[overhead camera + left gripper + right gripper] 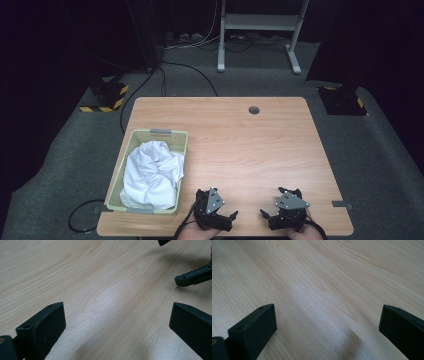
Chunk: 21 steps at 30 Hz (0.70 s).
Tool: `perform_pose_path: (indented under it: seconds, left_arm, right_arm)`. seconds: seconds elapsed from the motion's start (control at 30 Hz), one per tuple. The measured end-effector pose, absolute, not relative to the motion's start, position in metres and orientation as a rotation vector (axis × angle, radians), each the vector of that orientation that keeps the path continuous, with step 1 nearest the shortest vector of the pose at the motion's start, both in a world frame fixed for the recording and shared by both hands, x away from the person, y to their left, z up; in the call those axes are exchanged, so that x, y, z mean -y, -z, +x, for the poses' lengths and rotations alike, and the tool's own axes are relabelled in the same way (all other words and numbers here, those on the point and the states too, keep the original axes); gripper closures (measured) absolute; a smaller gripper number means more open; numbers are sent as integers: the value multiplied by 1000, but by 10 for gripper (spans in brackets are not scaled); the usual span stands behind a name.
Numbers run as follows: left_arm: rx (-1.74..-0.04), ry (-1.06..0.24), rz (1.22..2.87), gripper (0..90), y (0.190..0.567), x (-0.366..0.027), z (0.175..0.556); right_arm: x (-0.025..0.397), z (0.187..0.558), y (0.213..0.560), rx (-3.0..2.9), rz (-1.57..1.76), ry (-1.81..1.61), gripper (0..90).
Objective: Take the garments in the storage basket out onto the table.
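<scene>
Left gripper (233,216) and right gripper (264,214) at the worktop's (240,140) near edge, tips facing each other, jaws spread and empty. White cloth (151,175) crumpled in the green basket (161,133) at the near left corner, its long axis running from the near edge towards the far edge.

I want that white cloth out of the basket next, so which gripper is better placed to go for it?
Probably the left gripper: open, on the near edge, on the side of the green basket holding the white cloth. The right gripper, also open, sits farther off.
</scene>
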<state>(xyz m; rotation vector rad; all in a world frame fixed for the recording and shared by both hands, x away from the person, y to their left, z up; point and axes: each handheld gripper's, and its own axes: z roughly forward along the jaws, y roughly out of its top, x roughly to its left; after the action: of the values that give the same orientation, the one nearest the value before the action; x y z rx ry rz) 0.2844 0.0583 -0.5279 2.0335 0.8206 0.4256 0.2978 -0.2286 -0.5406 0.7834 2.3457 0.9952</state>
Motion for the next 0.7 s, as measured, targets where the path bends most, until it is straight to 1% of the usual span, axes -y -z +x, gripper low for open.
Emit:
perform_pose_path:
  seconds: [0.1,0.33,0.7]
  left_arm:
    - [-825,-410,2015,12,524,-60,285]
    - [-813,-416,2020,10,516,-60,283]
    - [-817,-430,1977,7,506,-66,280]
  right_arm:
    - [229,298,541,-2345,781,-996,8]
    - [229,298,541,-2348,777,-1000,8]
    - [229,297,541,-2350,774,-1000,8]
